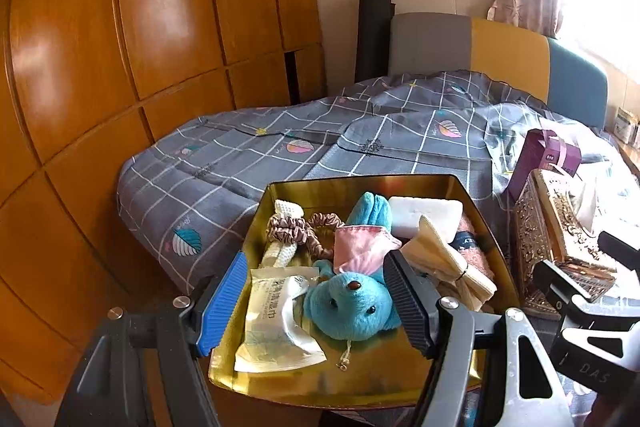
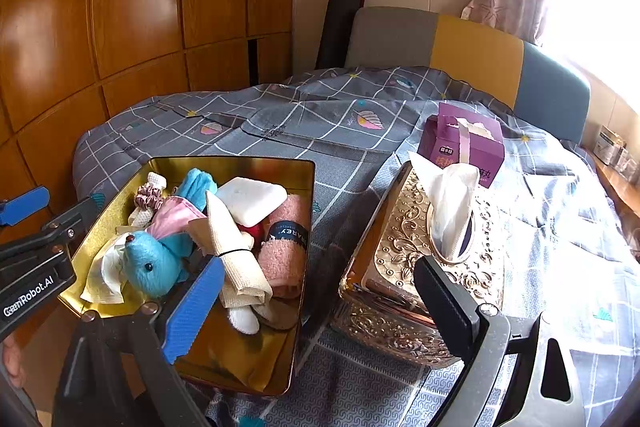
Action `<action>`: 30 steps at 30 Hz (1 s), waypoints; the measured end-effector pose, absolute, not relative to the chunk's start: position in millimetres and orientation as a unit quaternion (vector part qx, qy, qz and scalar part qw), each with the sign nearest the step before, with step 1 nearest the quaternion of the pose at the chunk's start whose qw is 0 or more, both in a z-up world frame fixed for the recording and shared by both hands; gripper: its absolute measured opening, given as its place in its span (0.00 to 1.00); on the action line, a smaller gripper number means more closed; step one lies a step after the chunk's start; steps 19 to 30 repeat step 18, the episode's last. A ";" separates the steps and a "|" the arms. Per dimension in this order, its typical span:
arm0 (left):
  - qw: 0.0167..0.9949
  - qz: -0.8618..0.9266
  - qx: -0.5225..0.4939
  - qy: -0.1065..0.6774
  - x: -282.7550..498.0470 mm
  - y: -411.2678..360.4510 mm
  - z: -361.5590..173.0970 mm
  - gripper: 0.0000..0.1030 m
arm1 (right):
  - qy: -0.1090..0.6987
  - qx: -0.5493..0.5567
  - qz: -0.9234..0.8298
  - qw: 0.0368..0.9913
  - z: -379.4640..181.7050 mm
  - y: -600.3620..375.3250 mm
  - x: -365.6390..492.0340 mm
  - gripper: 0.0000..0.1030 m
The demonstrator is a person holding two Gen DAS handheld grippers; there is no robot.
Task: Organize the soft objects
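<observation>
Your left hand-held gripper (image 1: 316,303) is spread wide, released, its fingers either side of the blue plush toy (image 1: 354,303) in the gold tin (image 1: 360,185) on the bed (image 1: 280,147). At the toy's 9 o'clock lies a white packet (image 1: 272,323); at 2 o'clock a pink towel (image 2: 282,251). Your right hand-held gripper (image 2: 320,307) is also released, with the ornate tissue box (image 2: 404,239) at its 1 o'clock.

My left camera sits low and close over the near edge of the gold tin (image 1: 360,183), facing the headboard (image 1: 508,55). My right camera looks the same way from right of the tin, slightly farther back. Both share the tin, the bed and the wardrobe (image 2: 132,7).
</observation>
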State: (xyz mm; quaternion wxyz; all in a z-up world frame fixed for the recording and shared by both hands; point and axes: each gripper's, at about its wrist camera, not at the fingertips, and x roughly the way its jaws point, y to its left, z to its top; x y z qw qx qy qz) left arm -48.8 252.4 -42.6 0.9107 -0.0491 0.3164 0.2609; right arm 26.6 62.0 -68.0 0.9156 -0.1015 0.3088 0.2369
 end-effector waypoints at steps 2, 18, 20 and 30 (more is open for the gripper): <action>0.910 0.263 -0.050 0.316 -49.2 253.0 -42.7 0.69 | 0.309 -0.101 0.237 0.915 -68.3 62.1 26.4 0.93; 0.918 0.246 -0.055 0.306 -50.9 250.3 -40.6 0.65 | 0.308 -0.103 0.235 0.916 -68.2 59.9 25.9 0.94; 0.918 0.246 -0.055 0.306 -50.9 250.3 -40.6 0.65 | 0.308 -0.103 0.235 0.916 -68.2 59.9 25.9 0.94; 0.918 0.246 -0.055 0.306 -50.9 250.3 -40.6 0.65 | 0.308 -0.103 0.235 0.916 -68.2 59.9 25.9 0.94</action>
